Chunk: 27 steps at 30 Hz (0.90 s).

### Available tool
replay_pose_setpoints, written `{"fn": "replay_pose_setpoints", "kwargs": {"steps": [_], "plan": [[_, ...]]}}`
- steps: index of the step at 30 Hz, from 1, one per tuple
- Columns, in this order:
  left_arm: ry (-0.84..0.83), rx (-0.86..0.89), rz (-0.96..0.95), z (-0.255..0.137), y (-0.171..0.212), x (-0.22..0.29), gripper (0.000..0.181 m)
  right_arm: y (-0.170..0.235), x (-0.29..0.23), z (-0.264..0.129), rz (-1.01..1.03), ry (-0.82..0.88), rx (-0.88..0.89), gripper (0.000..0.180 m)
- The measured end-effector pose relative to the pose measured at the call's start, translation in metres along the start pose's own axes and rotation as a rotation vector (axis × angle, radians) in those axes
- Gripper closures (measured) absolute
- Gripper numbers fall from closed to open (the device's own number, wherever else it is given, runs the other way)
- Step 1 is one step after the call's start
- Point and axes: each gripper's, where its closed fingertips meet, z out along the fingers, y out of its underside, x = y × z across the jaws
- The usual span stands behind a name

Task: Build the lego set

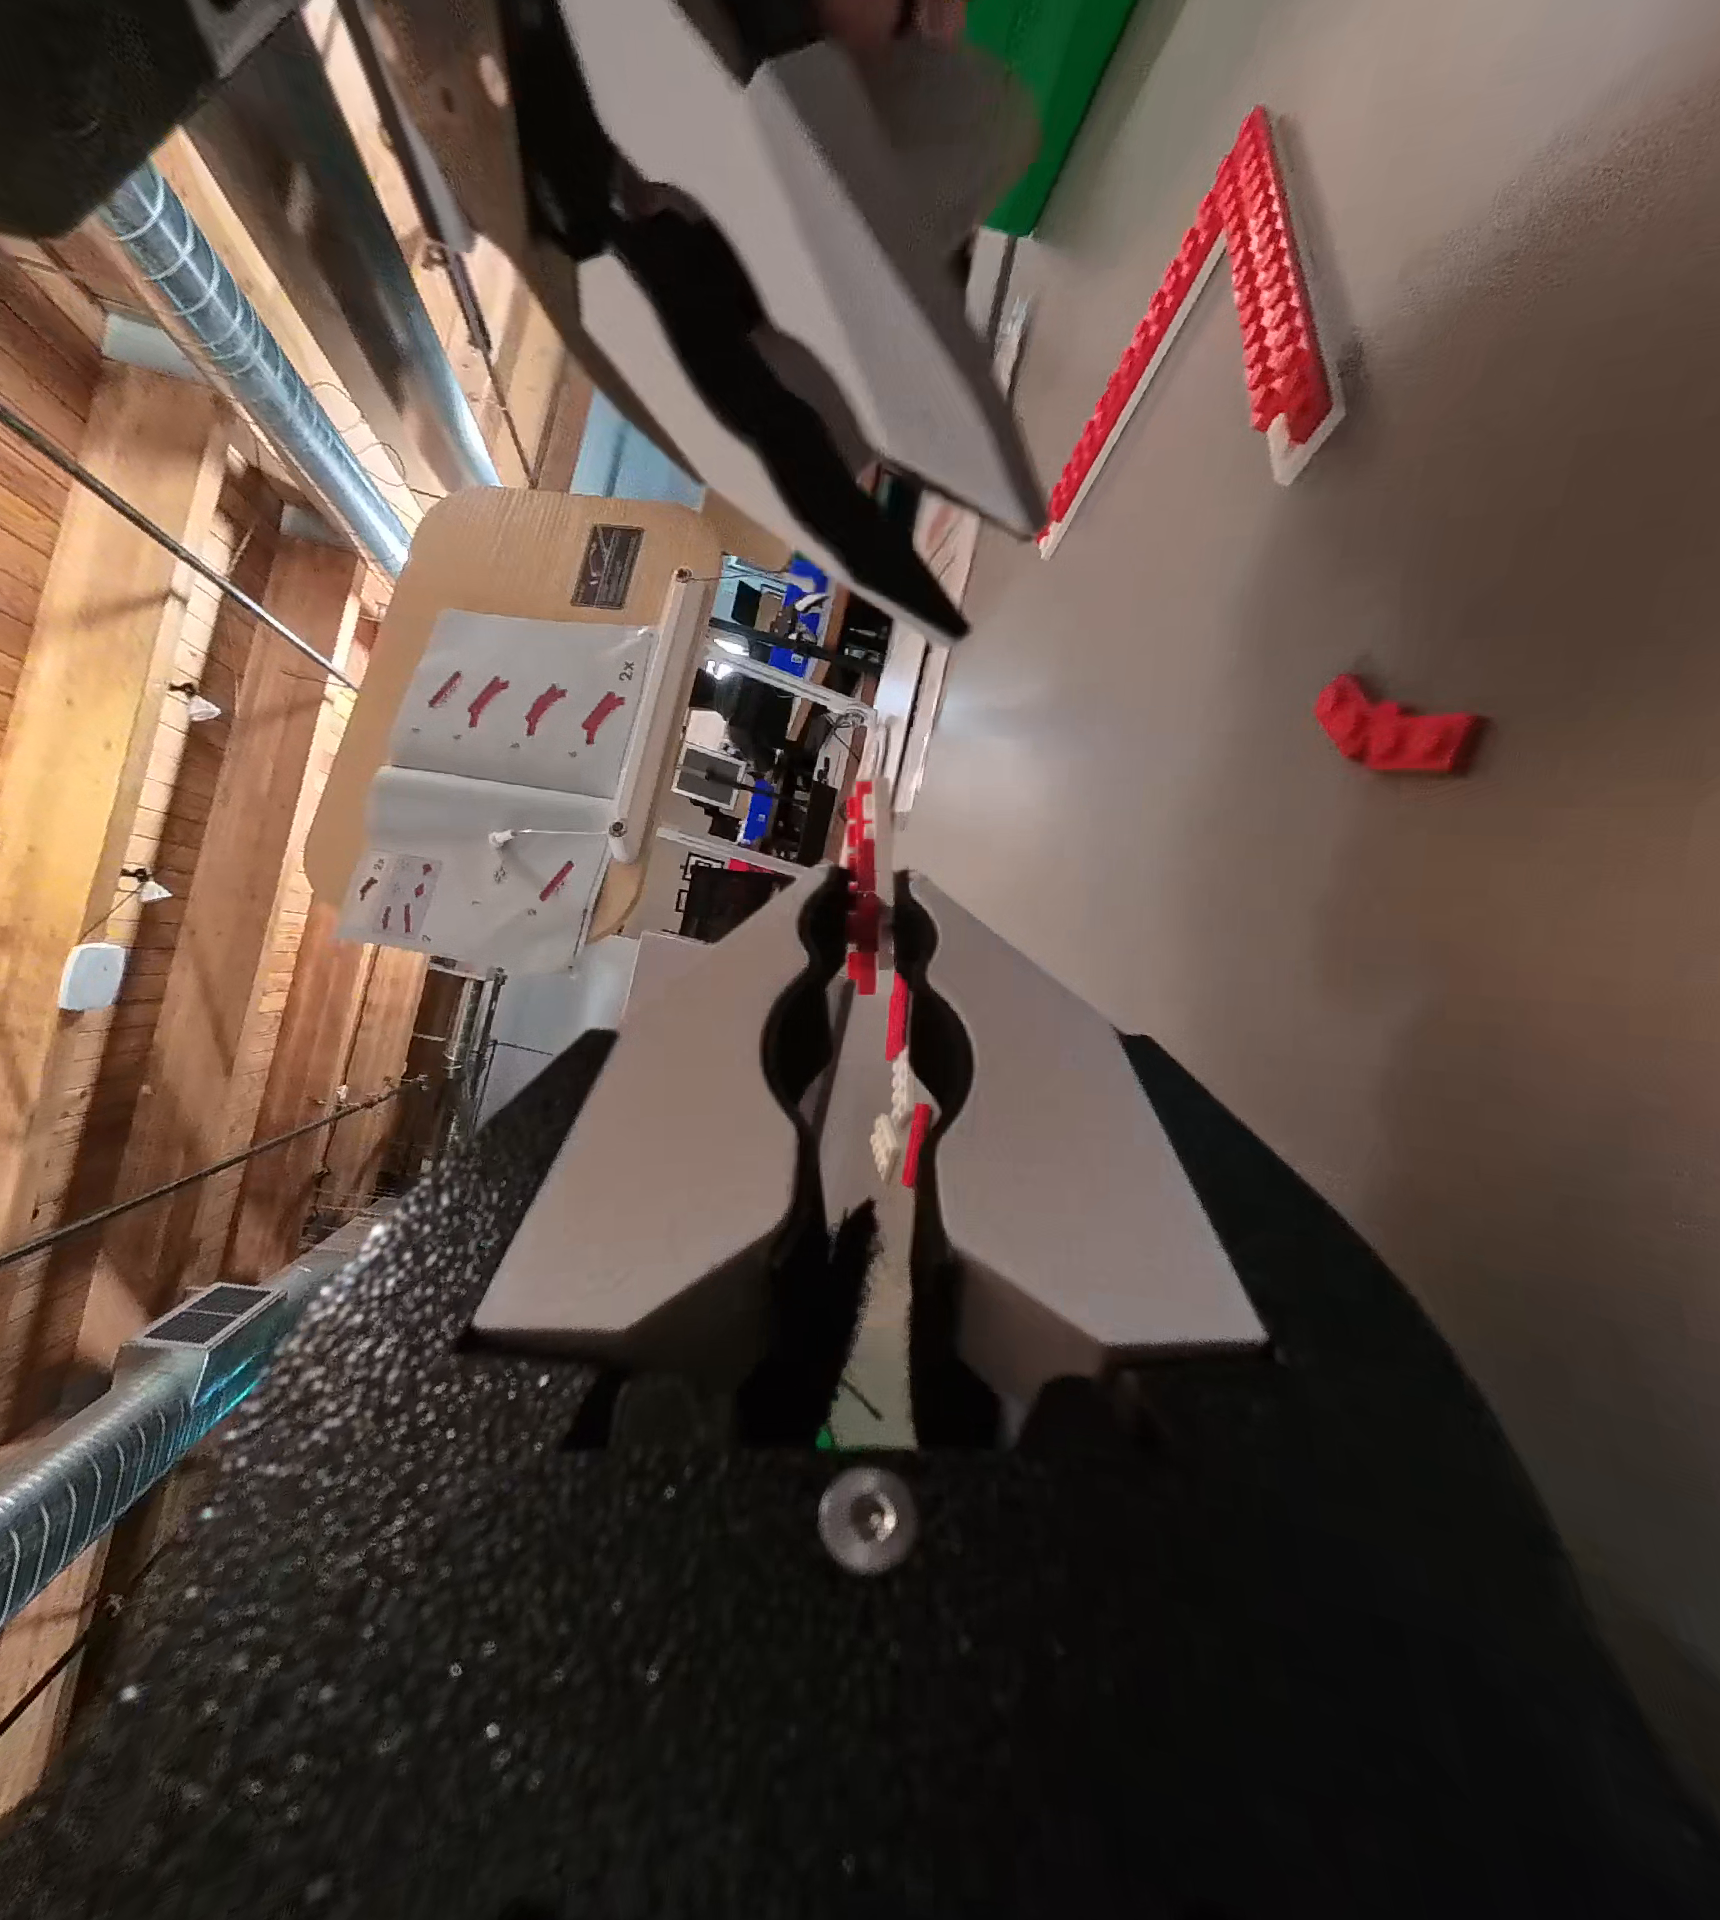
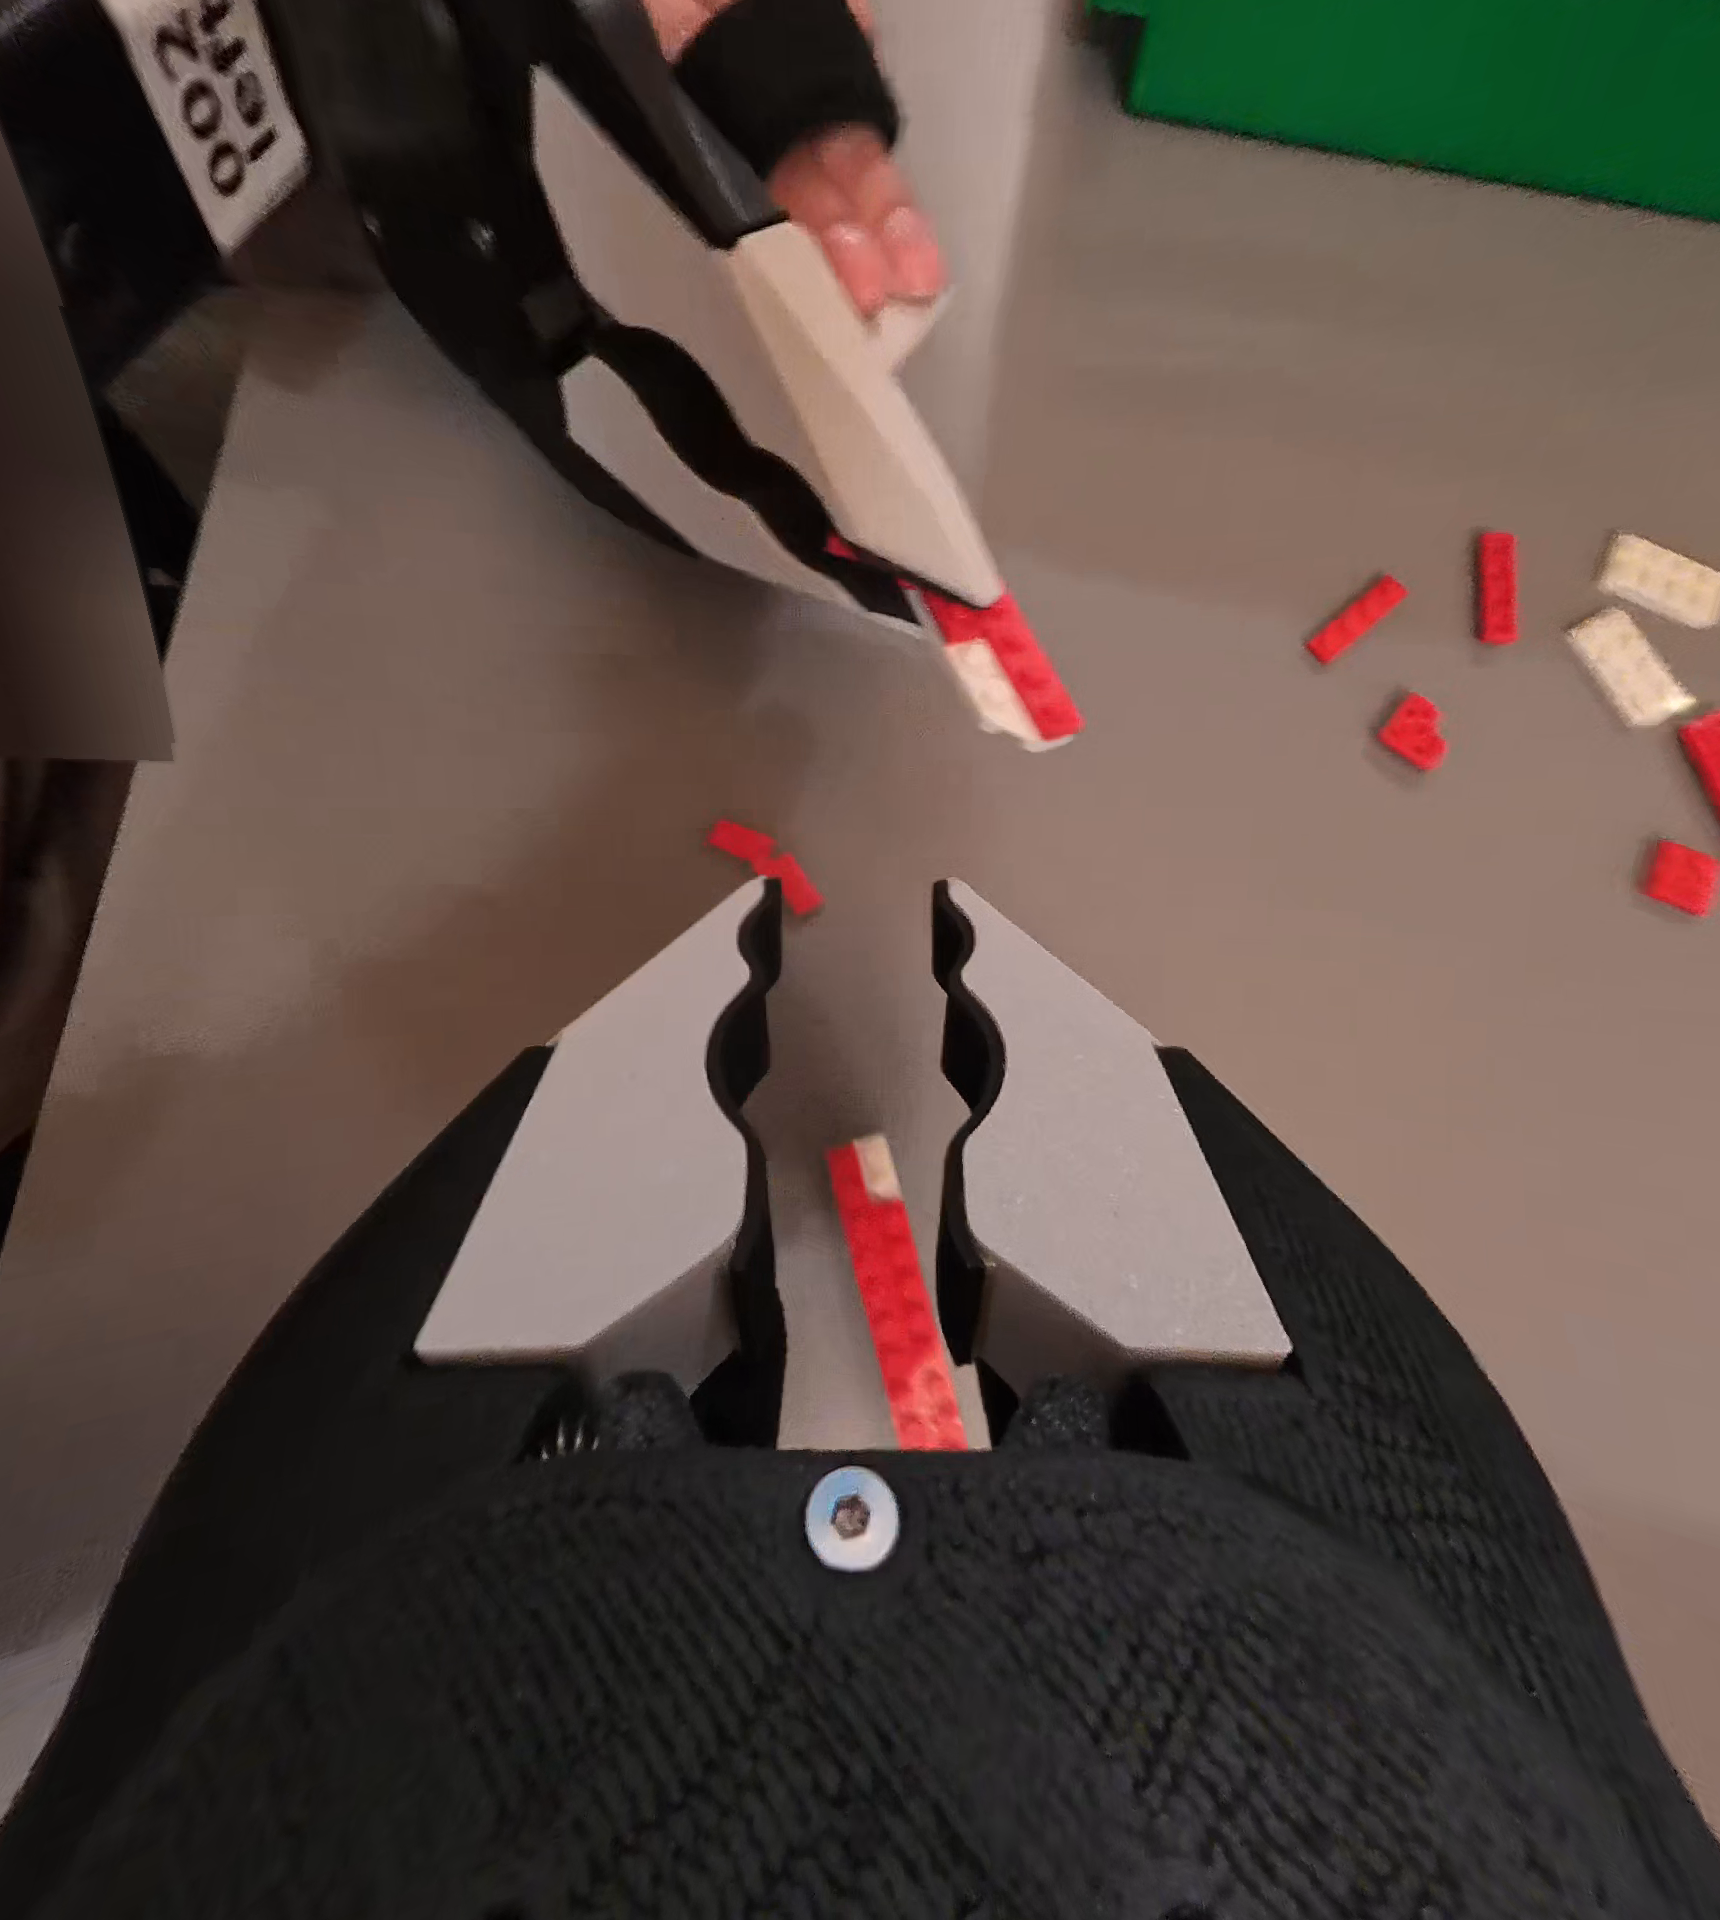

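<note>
Overhead, left gripper [image 2: 923, 603] clamps a red-and-white lego strip [image 2: 1007, 675]; its white label [image 2: 217, 114] bears black characters.

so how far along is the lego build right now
Done: a long red-and-white L-shaped assembly lies finished-looking on the grey table. In hand: the left gripper is shut on a small red-and-white stack; the right gripper is open and empty. Left: loose red and white plates and a small red angled piece remain unattached.
</note>
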Motion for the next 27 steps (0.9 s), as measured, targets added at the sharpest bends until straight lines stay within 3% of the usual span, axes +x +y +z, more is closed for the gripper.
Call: {"fn": "replay_pose_setpoints", "kwargs": {"steps": [11, 27], "plan": [[-0.031, 0.001, 0.071, -0.002, -0.003, -0.002, 0.175, 0.016, -0.026, 0.048, -0.069, -0.036, 0.045, 0.151], [-0.052, 0.017, 0.07, -0.001, -0.006, -0.003, 0.175, 0.031, -0.049, 0.049, 0.017, -0.091, 0.008, 0.162]]}}
